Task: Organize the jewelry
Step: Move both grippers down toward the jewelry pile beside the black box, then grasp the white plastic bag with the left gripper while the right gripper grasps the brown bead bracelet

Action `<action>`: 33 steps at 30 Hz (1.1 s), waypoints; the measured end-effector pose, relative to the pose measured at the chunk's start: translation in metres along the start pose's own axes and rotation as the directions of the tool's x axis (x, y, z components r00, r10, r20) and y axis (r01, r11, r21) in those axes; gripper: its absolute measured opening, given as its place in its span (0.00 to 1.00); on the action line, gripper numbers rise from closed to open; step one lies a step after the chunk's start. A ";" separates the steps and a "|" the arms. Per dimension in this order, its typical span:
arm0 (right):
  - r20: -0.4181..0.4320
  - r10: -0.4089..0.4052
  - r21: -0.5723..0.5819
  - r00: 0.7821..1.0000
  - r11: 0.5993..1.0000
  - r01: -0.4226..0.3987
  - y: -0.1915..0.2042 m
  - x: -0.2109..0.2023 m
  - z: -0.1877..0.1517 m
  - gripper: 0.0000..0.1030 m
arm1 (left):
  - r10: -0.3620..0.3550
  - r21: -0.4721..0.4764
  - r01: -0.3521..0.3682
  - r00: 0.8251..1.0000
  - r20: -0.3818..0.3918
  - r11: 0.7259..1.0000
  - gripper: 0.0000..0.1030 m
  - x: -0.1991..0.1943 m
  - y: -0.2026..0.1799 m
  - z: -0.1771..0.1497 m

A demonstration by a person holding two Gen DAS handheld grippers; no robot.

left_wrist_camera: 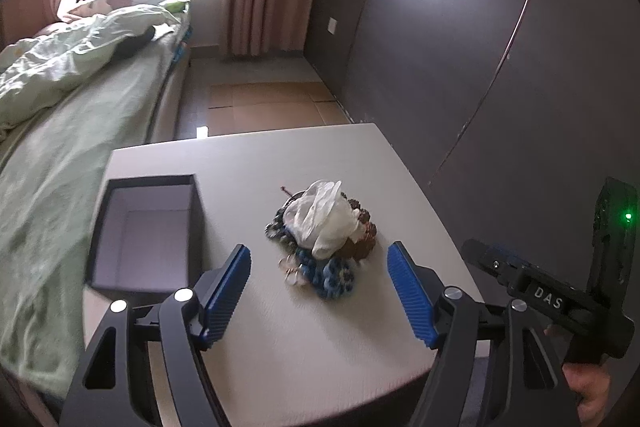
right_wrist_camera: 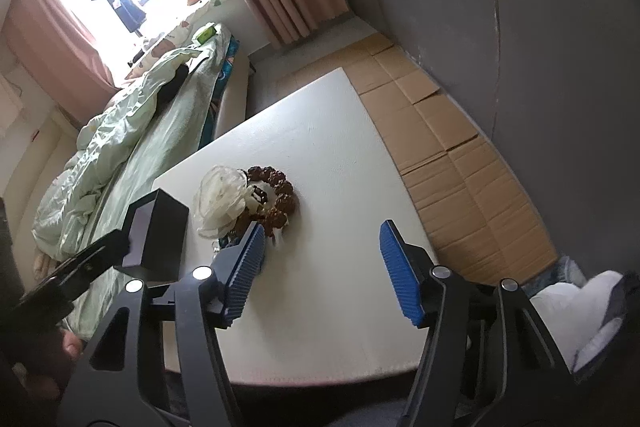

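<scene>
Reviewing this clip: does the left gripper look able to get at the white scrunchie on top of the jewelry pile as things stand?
Probably yes. The left gripper has its jaws wide open, pointed toward the pile, and the white scrunchie sits on top, uncovered. Only bare table lies between; the open black box stands off to the side.

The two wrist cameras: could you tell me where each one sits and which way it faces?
Left wrist: behind the open left gripper, looking across the table at the jewelry pile and the empty black box; the right-hand device and a hand show at right.
Right wrist: behind the open right gripper, tilted, facing the pile; a shoe shows.
Shared: table, pile, box, bed.
</scene>
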State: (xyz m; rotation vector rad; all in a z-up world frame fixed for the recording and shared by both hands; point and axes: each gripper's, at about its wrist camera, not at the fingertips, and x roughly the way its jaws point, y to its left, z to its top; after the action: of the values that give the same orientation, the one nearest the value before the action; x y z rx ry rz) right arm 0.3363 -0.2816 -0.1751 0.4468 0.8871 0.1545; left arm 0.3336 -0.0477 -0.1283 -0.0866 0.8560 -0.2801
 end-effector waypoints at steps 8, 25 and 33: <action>-0.027 0.036 0.079 0.999 0.996 -0.034 -0.008 0.032 0.017 0.44 | -0.047 0.027 0.049 0.996 -0.069 0.998 0.57 0.061 0.001 0.025; -0.120 0.069 0.061 0.990 0.996 -0.062 0.011 0.075 0.023 0.43 | -0.156 -0.177 0.150 0.987 -0.023 0.973 0.08 0.083 0.051 0.026; -0.122 -0.048 -0.076 0.991 0.996 0.039 0.041 0.089 0.023 0.43 | -0.139 -0.200 0.149 0.988 0.060 0.968 0.08 0.047 0.062 0.023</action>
State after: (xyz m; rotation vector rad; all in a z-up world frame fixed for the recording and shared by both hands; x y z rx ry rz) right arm 0.4127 -0.2240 -0.2082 0.3523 1.0092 0.1759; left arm 0.3933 -0.0025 -0.1592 -0.3468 0.8322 -0.3245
